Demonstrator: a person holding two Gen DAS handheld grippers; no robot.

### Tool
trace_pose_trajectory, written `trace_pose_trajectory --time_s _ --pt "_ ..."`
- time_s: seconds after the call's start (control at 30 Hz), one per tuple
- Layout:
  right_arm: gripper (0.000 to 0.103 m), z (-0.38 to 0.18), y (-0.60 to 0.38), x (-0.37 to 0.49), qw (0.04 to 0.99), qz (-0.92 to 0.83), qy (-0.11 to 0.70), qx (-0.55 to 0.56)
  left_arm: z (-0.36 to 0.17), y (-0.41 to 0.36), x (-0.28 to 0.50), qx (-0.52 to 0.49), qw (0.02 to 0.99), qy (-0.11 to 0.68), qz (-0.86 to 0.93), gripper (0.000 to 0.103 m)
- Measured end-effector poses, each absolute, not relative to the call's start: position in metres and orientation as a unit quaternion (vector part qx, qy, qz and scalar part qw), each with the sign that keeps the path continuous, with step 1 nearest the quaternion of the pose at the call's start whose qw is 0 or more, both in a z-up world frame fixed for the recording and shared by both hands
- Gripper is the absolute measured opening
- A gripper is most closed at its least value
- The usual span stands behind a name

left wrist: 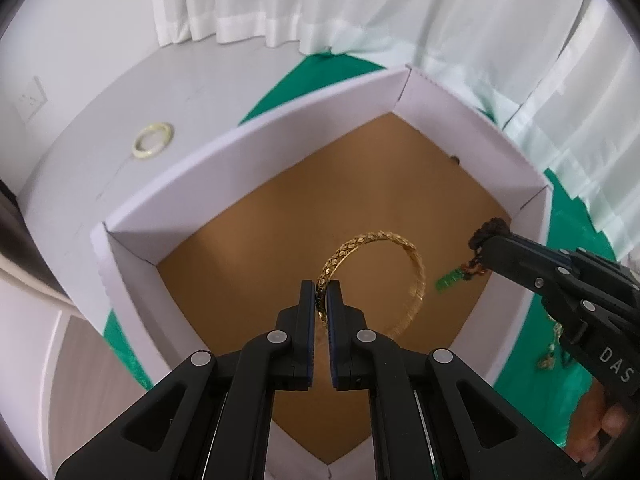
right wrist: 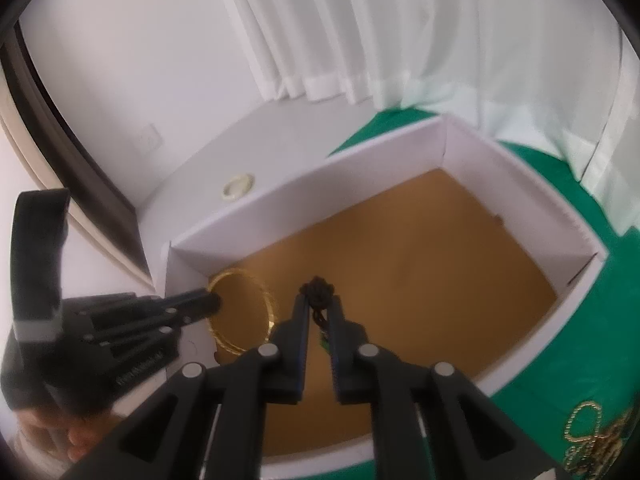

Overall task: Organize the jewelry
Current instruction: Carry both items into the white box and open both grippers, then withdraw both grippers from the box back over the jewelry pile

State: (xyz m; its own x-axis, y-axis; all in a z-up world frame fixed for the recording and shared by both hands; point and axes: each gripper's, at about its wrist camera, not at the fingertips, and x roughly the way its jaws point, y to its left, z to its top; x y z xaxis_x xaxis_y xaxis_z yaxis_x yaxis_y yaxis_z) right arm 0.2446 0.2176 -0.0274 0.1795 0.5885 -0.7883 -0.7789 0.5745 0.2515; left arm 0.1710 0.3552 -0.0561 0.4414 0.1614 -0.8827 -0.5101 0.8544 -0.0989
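A white cardboard box (left wrist: 256, 160) with a brown floor sits on a green cloth. My left gripper (left wrist: 321, 292) is shut on a gold patterned bangle (left wrist: 416, 264), which hangs above the box floor. From the right edge of the box comes my right gripper (left wrist: 486, 246), shut on a dark knotted cord with a small green pendant (left wrist: 450, 280) dangling below. In the right wrist view the right gripper (right wrist: 319, 304) pinches the dark knot (right wrist: 318, 290) over the box (right wrist: 460, 148), and the left gripper (right wrist: 210, 300) holds the bangle (right wrist: 266, 300) at the box's left corner.
Gold chains (right wrist: 588, 436) lie tangled on the green cloth (right wrist: 560, 360) right of the box. A small round gold-rimmed fitting (left wrist: 153, 140) is set in the white surface beyond the box. White curtains (left wrist: 280, 0) hang behind. A hand (left wrist: 600, 428) shows under the right gripper.
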Motion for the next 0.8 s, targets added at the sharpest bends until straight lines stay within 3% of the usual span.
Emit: trace_pose_trajectory --time_s 0.03,0.07,0.1,0.13,0.17,0.2,0.27,0.43,0.8 --pt "0.016 -0.029 0.218 0.244 0.76 0.446 0.46 -0.107 -0.06 0.355 0.172 -0.177 0.828 0.492 0.204 0.008" --pt "0.03 -0.03 0.217 0.244 0.76 0.444 0.462 -0.108 -0.061 0.356 0.172 -0.177 0.826 0.494 0.206 0.018" --pt "0.041 -0.03 0.216 0.246 0.761 0.441 0.464 -0.108 -0.062 0.357 0.172 -0.178 0.824 0.495 0.209 0.042" --pt "0.061 -0.028 0.212 0.247 0.766 0.436 0.461 -0.106 -0.06 0.357 0.171 -0.181 0.825 0.492 0.211 0.055" --pt "0.065 -0.025 0.207 0.246 0.77 0.435 0.456 -0.104 -0.057 0.357 0.168 -0.183 0.83 0.482 0.215 0.073" --pt "0.065 -0.02 0.202 0.247 0.775 0.433 0.45 -0.103 -0.053 0.357 0.164 -0.182 0.834 0.473 0.22 0.078" --pt "0.066 -0.014 0.196 0.248 0.782 0.428 0.442 -0.102 -0.045 0.356 0.159 -0.179 0.841 0.463 0.218 0.078" --pt "0.074 0.008 0.17 0.243 0.806 0.415 0.409 -0.106 -0.024 0.343 0.147 -0.167 0.861 0.425 0.223 0.093" --pt "0.084 0.03 0.075 0.218 0.847 0.388 0.343 -0.118 -0.004 0.239 0.139 -0.05 0.909 0.364 0.196 0.098"
